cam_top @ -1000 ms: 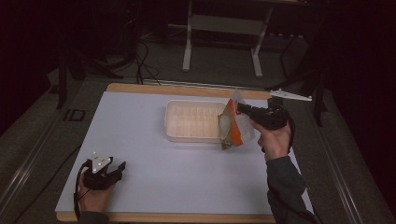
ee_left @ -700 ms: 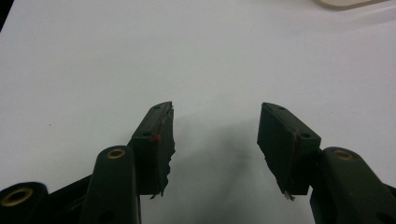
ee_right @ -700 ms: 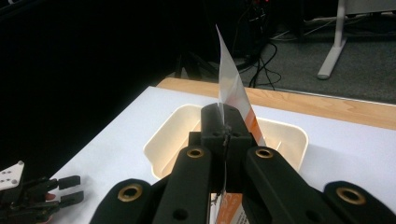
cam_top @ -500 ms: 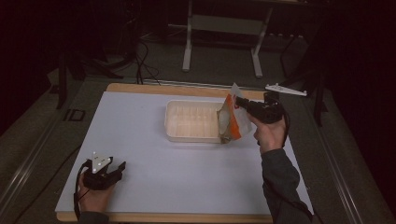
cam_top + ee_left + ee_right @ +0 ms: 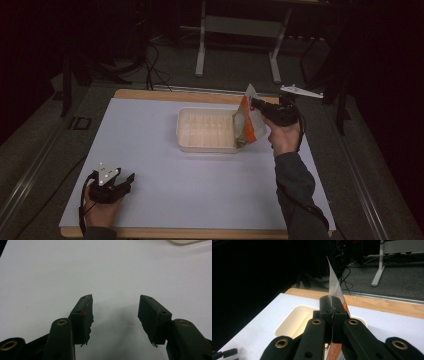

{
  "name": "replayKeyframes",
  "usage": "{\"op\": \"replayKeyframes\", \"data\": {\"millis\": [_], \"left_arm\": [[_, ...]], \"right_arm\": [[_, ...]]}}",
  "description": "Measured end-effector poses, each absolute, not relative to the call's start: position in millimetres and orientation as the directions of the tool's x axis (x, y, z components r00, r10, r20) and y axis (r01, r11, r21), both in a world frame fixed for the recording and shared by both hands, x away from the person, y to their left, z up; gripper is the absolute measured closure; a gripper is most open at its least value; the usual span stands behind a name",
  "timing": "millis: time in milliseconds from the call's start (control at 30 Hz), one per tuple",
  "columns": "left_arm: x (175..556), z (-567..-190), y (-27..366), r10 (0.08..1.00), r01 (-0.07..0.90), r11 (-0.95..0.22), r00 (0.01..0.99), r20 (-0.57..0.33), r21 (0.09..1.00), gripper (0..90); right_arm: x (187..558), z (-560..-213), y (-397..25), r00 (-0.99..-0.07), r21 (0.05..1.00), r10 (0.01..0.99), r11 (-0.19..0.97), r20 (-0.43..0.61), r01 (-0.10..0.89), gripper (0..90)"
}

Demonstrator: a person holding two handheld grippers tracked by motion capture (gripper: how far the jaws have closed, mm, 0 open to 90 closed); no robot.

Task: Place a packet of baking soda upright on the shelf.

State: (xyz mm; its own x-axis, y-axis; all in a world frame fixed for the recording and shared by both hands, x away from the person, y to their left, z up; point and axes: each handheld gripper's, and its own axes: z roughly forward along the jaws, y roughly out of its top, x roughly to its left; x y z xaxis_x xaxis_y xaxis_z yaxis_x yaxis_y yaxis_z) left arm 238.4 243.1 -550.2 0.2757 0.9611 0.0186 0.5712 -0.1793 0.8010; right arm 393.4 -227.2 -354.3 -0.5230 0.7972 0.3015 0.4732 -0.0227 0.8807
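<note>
My right gripper (image 5: 256,104) is shut on the top edge of an orange and white snack bag (image 5: 244,123), which hangs over the right end of a cream plastic tray (image 5: 206,131) at the table's far middle. In the right gripper view the jaws pinch the bag's thin upper edge (image 5: 333,291) with the tray (image 5: 294,320) just beyond and below. My left gripper (image 5: 129,178) rests open on the white table near the front left corner. Its two black fingers (image 5: 83,312) stand apart over bare tabletop, nothing between them.
The white mat (image 5: 165,175) covers a wooden table (image 5: 150,95) with its far edge showing. Beyond it stand a metal stand's legs (image 5: 201,55) and cables on a dark floor. A corner of the tray (image 5: 185,241) peeks in at the top of the left gripper view.
My right gripper has carried the bag a little farther left and away, over the tray's right end. The left hand has stayed still.
</note>
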Motion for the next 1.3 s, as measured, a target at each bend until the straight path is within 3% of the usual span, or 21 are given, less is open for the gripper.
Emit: {"op": "replayKeyframes", "data": {"millis": [1300], "left_arm": [[238.3,-550.1,243.3,0.96,0.571,-0.182,0.279,0.02,0.801,45.3]], "right_arm": [[408.1,-380.6,-214.6,-0.496,0.896,0.82,-0.045,0.286,0.441,90.0]]}}
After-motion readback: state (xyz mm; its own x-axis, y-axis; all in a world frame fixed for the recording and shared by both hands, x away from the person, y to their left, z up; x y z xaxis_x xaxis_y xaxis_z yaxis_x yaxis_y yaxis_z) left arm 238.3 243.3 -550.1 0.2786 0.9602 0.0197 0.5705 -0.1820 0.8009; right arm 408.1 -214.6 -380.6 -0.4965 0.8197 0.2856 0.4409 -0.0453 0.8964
